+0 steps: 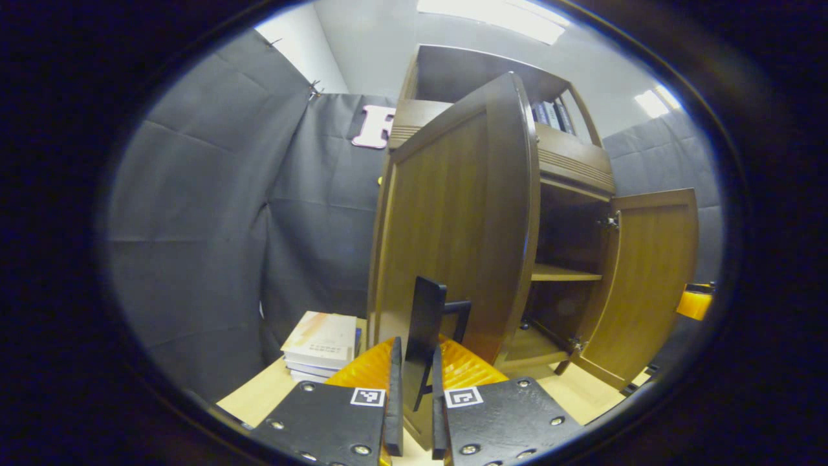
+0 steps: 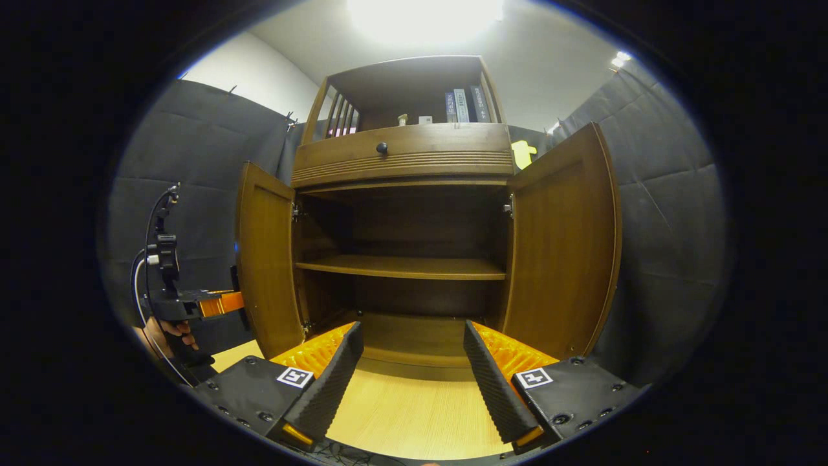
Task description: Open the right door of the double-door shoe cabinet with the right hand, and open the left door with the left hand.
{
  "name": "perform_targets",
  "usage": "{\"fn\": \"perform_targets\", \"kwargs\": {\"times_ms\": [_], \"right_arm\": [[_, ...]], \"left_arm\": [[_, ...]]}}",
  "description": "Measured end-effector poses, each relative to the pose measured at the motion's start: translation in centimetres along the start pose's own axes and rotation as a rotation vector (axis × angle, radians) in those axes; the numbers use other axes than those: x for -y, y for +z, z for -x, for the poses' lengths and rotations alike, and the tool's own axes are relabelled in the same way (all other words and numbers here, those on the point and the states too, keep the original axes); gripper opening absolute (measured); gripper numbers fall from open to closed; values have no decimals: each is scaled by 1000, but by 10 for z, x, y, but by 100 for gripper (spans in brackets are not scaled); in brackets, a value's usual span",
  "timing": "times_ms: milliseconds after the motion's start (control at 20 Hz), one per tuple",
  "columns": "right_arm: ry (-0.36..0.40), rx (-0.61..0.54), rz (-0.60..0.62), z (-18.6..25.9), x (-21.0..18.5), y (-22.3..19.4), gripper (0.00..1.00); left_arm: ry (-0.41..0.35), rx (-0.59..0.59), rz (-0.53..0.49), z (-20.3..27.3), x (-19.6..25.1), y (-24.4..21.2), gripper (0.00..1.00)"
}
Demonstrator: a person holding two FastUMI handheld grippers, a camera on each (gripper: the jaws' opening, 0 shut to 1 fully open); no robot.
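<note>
Shoe cabinet (image 2: 401, 246) doors both stand swung out, seen from each camera. Left hand-held gripper (image 1: 414, 414) has its two fingers nearly together, pressing on either side of the black handle (image 1: 430, 327) of the left door (image 1: 453, 220), which is swung well out from the carcass. Beside that door a stack of books (image 1: 321, 346) lies on the light wooden table (image 1: 259, 395). Farther right in the left gripper view, the right door (image 1: 647, 285) hangs wide open. Right hand-held gripper (image 2: 411, 382) is spread wide with nothing between its fingers, held low over the table in front of the cabinet's open middle. Inside, one bare shelf (image 2: 401, 266) crosses the compartment. Above it sits a drawer (image 2: 401, 155) with a dark knob, and books (image 2: 462, 105) stand in the top bay
</note>
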State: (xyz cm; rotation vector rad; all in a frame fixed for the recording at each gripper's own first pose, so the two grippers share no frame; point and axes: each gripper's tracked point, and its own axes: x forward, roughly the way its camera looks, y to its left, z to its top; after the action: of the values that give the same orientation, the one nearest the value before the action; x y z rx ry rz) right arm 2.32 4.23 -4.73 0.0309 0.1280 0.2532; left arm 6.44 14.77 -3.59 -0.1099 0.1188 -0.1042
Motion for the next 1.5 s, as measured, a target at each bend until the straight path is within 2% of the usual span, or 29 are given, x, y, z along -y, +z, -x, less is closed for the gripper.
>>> {"fn": "perform_targets", "kwargs": {"times_ms": [250, 650, 800, 1000, 1200, 1500], "right_arm": [[26, -3, -1, -7, -11, -2, 97], [49, 15, -8, -14, -23, 7, 98], [45, 29, -3, -10, -22, 13, 97], [29, 67, 17, -1, -10, 28, 97], [5, 87, 17, 13, 13, 40, 97], [-6, 102, 40, 55, 46, 46, 97]], "left_arm": [[81, 19, 2, 8, -44, 8, 17], [113, 16, -19, 26, -70, 9, 19], [160, 26, -42, 43, -91, 11, 19], [228, 61, -23, 66, -119, 32, 17], [240, 107, -16, 96, -114, 59, 17], [205, 133, -68, 156, -59, 74, 18]]}}
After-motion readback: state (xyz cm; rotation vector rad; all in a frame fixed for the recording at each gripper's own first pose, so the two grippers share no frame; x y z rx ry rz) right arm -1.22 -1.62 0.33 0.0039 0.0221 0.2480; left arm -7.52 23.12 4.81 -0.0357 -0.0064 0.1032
